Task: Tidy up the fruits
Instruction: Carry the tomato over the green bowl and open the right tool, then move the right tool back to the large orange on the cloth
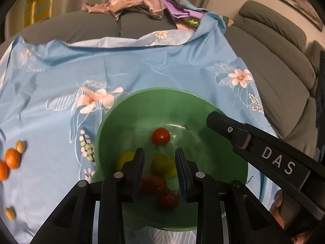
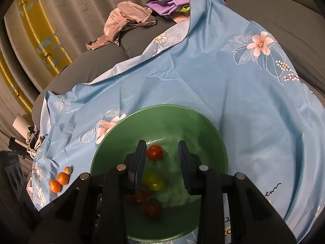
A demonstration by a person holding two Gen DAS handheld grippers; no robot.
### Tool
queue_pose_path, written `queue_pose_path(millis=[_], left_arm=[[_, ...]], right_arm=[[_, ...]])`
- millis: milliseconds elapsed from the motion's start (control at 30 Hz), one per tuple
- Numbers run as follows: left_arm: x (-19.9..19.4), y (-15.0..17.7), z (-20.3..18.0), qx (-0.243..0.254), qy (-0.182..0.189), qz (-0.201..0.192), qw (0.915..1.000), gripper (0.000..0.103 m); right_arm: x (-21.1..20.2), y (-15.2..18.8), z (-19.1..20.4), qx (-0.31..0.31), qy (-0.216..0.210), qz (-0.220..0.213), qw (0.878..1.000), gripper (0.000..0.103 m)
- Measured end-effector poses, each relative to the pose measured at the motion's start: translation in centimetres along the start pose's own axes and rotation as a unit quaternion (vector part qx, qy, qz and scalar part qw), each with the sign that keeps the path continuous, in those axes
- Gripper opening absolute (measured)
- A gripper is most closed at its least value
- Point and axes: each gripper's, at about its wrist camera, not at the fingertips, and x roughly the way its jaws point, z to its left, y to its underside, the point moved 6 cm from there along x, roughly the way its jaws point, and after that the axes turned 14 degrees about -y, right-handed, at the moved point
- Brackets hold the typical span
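A green bowl sits on the blue floral cloth, with bare cloth beyond its far rim. Both grippers hover over it: the left gripper and right gripper have jaws apart, holding nothing. Inside the bowl lie three red tomatoes, the clearest near the centre, and two yellow-green fruits. Left of the bowl, well apart, rest two oranges and two tan fruits.

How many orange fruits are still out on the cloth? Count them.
2. Both oranges lie side by side on the blue cloth, left of the green bowl. Others may be hidden outside the views.
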Motion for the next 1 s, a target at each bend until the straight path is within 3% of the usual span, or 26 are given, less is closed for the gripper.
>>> queue_pose_path(millis=[100,200,300,367,567,600,633,767,1000], left_arm=[[-0.3,-0.1,0.3,-0.005,0.007,0.003,1.0000,0.043],[-1.1,-0.2,1.1,-0.017,0.014,0.002,0.9998,0.045],[-2.2,-0.4,2.4,-0.022,-0.001,-0.008,0.9997,0.045],[-3.2,-0.4,3.7,-0.028,-0.014,-0.017,0.9994,0.045],[-6.5,-0.3,9.5,-0.061,-0.053,-0.037,0.9960,0.045],[-6.8,-0.2,10.3,-0.066,-0.061,-0.039,0.9952,0.045],[-7.5,-0.2,11.8,-0.073,-0.075,-0.043,0.9936,0.046],[-9.9,0.1,17.5,-0.104,-0.119,-0.067,0.9851,0.057],[-10.4,1.7,27.1,-0.202,-0.152,-0.075,0.9646,0.068]], right_arm=[[-0.1,0.0,0.1,0.001,-0.001,-0.002,1.000,0.035],[-0.3,-0.1,0.5,-0.003,-0.006,-0.006,1.000,0.042],[-0.4,-0.1,1.0,-0.003,-0.017,-0.010,1.000,0.046],[-0.3,-0.2,1.5,-0.004,-0.021,-0.010,1.000,0.054],[-0.2,-0.1,3.6,-0.012,-0.040,-0.014,0.999,0.060],[-0.2,0.0,4.2,-0.015,-0.043,-0.013,0.999,0.066],[-0.2,0.0,4.9,-0.020,-0.046,-0.014,0.999,0.072],[0.0,0.4,7.7,-0.038,-0.068,-0.014,0.997,0.074],[2.7,1.8,14.3,-0.051,-0.125,0.018,0.991,0.079]])
